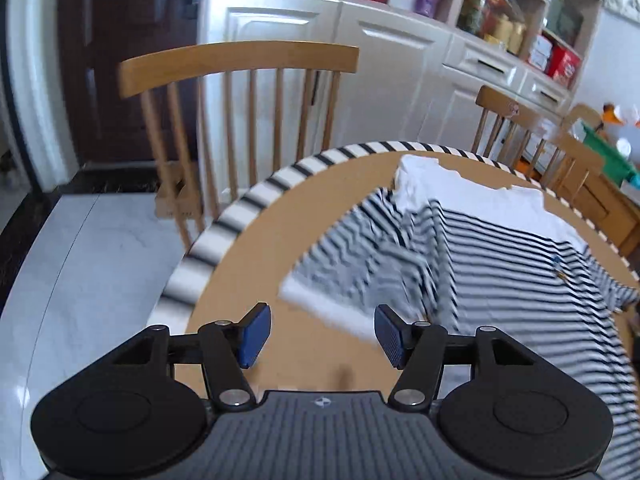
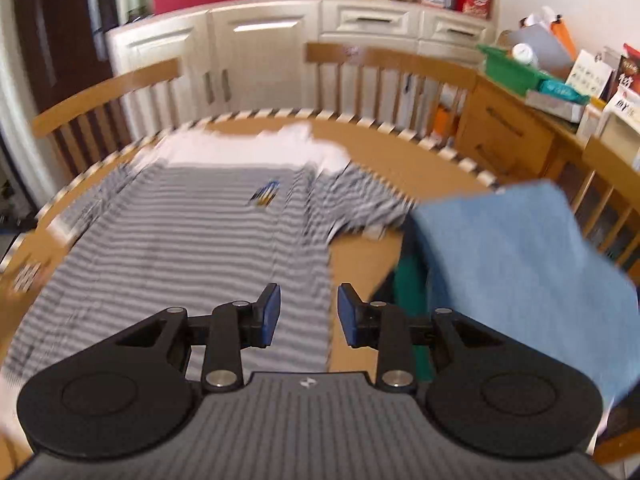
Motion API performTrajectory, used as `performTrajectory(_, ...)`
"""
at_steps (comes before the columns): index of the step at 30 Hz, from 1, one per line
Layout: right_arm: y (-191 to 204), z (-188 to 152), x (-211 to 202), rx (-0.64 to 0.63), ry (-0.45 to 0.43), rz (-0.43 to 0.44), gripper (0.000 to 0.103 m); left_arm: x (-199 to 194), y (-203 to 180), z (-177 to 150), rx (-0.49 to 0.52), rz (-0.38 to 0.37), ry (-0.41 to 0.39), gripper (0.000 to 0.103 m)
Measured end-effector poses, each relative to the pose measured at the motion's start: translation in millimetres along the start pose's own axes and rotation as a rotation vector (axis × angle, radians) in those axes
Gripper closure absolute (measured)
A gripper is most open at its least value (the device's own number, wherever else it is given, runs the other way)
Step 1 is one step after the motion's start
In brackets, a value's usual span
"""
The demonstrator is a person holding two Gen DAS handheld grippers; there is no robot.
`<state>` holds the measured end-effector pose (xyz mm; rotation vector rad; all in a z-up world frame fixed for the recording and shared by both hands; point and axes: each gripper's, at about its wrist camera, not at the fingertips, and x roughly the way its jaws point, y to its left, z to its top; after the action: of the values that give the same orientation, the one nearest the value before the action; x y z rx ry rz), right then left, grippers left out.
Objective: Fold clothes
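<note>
- My left gripper (image 1: 322, 330) is released: its blue pads stand apart with nothing between them, only bare table and the sleeve's edge beyond.
- My right gripper (image 2: 307, 314) is also released, the gap narrower, hovering empty above the shirt's right edge.
- The shirt (image 2: 192, 240), striped with a white yoke, lies flat on the table (image 1: 256, 264), collar towards the far rim, hem towards me.
- Its body looks smoothed out and fairly square; a small emblem sits on the chest.
- Both short sleeves are spread out to the sides; the sleeve (image 1: 352, 256) on my left is rumpled, and I see no fold in either.
- My judgement: spreading is done, folding proper has not begun. Sleeves and sides need turning in, then the length halved.
- A blue cloth (image 2: 520, 272) lies at my right, over something dark green; it looks already folded, though I can't be sure.
- The table is round, tan, with a black-and-white striped rim, and there is spare room around the shirt.
- Wooden spindle chairs (image 1: 240, 68) stand round the far side.
- Behind them run cream cabinets (image 2: 260, 44) with shelves of jars and boxes, and a red box on top.
- A wooden sideboard at the right carries a green tray (image 2: 512, 66) and clutter.
- The floor is pale and glossy; a dark door stands at the left.
</note>
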<state>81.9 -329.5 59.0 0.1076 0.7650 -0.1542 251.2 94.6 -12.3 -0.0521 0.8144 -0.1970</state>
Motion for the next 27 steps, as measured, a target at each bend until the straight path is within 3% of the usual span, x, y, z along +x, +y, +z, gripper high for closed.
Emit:
performTrajectory(3,-19,39,33,0.055,0.008,-0.046,0.069,42,3,25,0.068,-0.009,0.032,0.041)
performTrajectory(7,-40,87,93,0.052,0.050,-0.111,0.059,81,0,37,0.168,-0.021,0.109,0.040)
performTrajectory(10,-56,114,150,0.017,0.142,-0.135,0.059,95,-7,34,0.235,-0.008,0.122,0.032)
performTrajectory(13,-76,124,205,0.014,0.284,-0.117,0.058,100,-7,34,0.220,-0.001,0.126,0.031)
performTrajectory(16,-83,120,241,-0.027,0.405,-0.088,0.062,95,-15,34,0.232,-0.022,0.134,0.056)
performTrajectory(17,-83,118,250,-0.047,0.440,-0.075,0.069,93,-20,34,0.241,-0.032,0.140,0.077)
performTrajectory(18,-83,117,255,-0.053,0.458,-0.046,0.091,93,-24,34,0.248,-0.029,0.145,0.098)
performTrajectory(19,-83,117,257,-0.052,0.463,-0.019,0.100,94,-30,34,0.254,-0.015,0.149,0.098)
performTrajectory(22,-85,120,258,-0.106,0.444,-0.037,0.101,95,-38,36,0.269,0.079,0.138,0.098)
performTrajectory(27,-113,138,258,-0.078,0.346,-0.116,0.101,94,-8,48,0.187,0.276,0.102,0.099)
